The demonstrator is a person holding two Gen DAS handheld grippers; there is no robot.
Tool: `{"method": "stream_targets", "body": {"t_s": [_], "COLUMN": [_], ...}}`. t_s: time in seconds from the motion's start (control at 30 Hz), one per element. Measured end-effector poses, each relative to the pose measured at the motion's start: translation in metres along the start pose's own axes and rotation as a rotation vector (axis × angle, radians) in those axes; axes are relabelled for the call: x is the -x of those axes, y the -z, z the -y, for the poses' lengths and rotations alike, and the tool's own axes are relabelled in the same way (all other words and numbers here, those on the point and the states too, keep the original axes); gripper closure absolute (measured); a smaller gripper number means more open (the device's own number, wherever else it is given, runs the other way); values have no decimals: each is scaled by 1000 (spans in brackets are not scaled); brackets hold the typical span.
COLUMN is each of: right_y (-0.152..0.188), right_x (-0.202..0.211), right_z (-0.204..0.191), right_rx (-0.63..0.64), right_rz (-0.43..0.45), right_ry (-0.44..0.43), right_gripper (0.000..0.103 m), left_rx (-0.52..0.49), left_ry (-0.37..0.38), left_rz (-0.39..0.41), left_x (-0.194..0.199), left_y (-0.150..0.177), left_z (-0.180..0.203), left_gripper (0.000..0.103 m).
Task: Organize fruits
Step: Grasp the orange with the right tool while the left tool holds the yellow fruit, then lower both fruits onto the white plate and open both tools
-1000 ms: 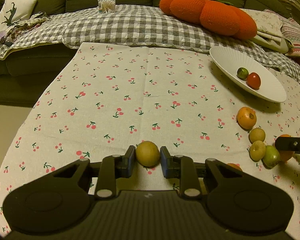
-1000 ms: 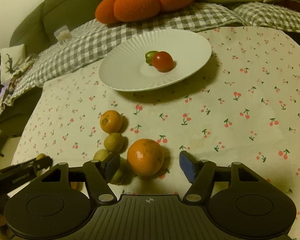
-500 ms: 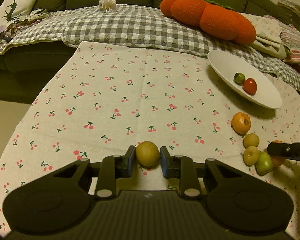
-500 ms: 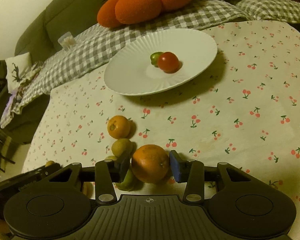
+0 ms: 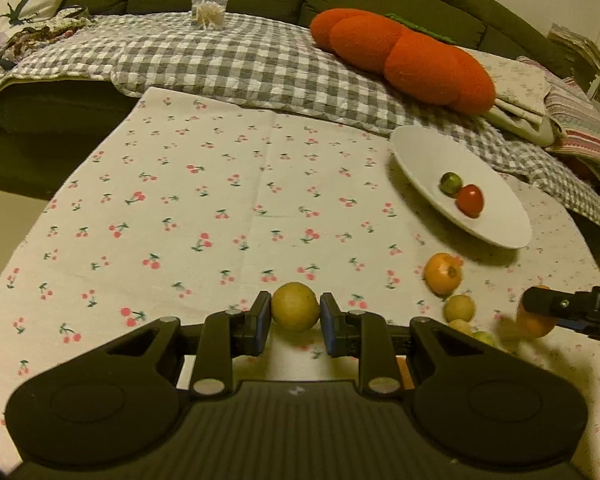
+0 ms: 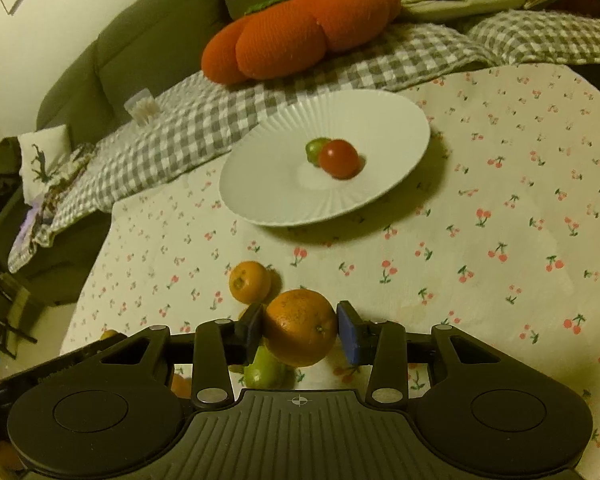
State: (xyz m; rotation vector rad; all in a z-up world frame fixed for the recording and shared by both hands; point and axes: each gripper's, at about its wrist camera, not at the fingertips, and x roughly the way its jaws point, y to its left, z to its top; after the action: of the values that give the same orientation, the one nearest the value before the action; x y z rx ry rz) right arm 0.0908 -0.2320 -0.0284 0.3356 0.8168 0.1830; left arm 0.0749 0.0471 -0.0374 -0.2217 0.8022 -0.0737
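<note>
While gripped, orange (image 6: 300, 332) between pads (image 6: 347, 332).

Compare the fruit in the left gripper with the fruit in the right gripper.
The yellow-green round fruit in the left gripper is pale and smooth; the orange in the right gripper is deep orange with dimpled skin. The orange fills a wider gap between its fingers than the yellow-green fruit does. The orange hangs above a green fruit on the tablecloth; nothing lies under the yellow-green fruit. Both are round and clamped between blue pads.
</note>
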Motion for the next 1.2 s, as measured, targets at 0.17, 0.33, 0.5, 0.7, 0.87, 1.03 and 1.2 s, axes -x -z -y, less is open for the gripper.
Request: {"method": "stream_targets", "body": {"t_s": [0.17, 0.33, 0.5, 0.7, 0.87, 1.03, 1.2], "right_y": [-5, -10, -18, -31, -44, -62, -75], "right_x": [6, 6, 9, 10, 7, 4, -2], "right_z": [-1, -1, 1, 4, 11, 26, 45], "right_rx": [5, 9, 13, 28, 34, 16, -22], "right_rz": [18, 27, 42, 64, 81, 104, 112], "right_ry": [-14, -12, -14, -9, 2, 17, 16], "right_gripper": [64, 64, 64, 64, 64, 64, 64], "left_rx": [-28, -40, -66, -98, -137, -183, -244], "left_ry": [22, 39, 59, 78, 92, 121, 153], "left_rz": [23, 31, 43, 72, 90, 116, 130], "left_x": [5, 5, 3, -4, -19, -34, -50], "left_y": [-6, -15, -26, -41, -50, -58, -61], "left_z": [16, 31, 49, 73, 93, 112, 133], "left_gripper": [79, 79, 79, 79, 79, 79, 79]}}
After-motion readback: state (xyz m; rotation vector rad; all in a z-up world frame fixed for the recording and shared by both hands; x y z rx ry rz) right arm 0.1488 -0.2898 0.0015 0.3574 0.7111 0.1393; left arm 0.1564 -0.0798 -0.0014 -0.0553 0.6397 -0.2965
